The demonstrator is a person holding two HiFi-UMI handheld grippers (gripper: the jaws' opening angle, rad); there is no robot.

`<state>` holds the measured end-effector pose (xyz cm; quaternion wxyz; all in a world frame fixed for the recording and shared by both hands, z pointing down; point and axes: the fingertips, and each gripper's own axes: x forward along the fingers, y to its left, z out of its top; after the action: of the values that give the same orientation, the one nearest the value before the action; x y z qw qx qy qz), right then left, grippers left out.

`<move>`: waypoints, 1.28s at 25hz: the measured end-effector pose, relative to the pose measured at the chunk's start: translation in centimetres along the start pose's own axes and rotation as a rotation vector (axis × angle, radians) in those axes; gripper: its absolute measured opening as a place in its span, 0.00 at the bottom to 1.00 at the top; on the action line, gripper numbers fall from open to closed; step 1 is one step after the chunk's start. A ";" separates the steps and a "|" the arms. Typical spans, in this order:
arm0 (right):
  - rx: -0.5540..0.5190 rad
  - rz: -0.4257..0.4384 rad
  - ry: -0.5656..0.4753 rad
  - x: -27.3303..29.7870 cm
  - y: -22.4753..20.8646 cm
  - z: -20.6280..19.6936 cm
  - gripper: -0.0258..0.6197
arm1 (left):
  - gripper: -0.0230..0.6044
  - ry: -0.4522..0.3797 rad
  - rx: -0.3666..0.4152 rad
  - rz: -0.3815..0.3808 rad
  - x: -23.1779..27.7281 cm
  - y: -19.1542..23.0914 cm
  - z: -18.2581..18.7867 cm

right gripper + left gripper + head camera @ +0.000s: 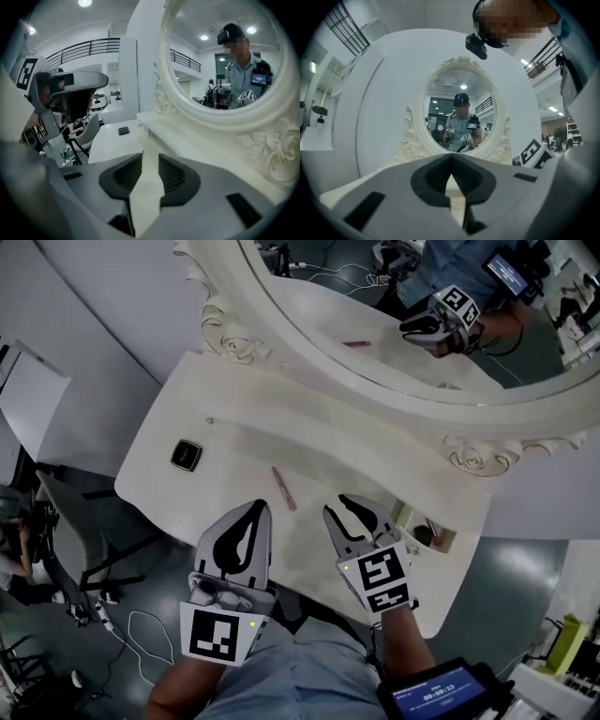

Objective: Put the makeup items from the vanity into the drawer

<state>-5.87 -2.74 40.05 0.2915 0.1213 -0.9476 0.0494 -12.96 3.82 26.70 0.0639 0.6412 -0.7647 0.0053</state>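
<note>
- Head view: white vanity top [234, 418] under an ornate mirror [309, 343]. Two items lie loose on it.
- A slim pink pencil [283, 488] lies near the front, just ahead of both grippers. A small dark compact [186, 455] sits well off to the left.
- The drawer [410, 518] stands open at the right front edge, with something reddish already inside; I cannot tell what.
- The left gripper [260, 509] and right gripper [342, 507] hover side by side over the front edge, touching neither item.
- Left gripper view: the left gripper [451, 157] has its tips pressed together with nothing between them. It points at the mirror [459, 110].
- Right gripper view: the right gripper [150, 154] has its jaws a narrow gap apart and empty. The compact [123, 131] is far ahead on the top.
- Handling, judged: the pencil looks light and stiff, and its round barrel is likely to roll, so pinch it across mid-barrel.
- The compact looks flat and smooth and may slip, so take it across two opposite edges, not by the lid face.
</note>
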 end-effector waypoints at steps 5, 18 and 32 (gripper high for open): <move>0.036 -0.004 0.050 4.9 2.3 -0.1 0.21 | 0.03 0.006 0.041 0.033 -1.4 5.6 -0.7; 0.085 -0.019 0.216 12.5 4.6 -4.6 0.21 | 0.03 0.125 -0.019 0.038 -1.0 12.4 -5.3; 0.162 -0.053 0.197 13.3 4.6 -5.4 0.11 | 0.03 0.156 0.006 -0.017 0.2 12.8 -5.9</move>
<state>-14.82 -0.05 51.91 0.3735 0.1643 -0.9037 0.1298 -25.05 6.44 33.51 0.1215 0.6453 -0.7520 0.0572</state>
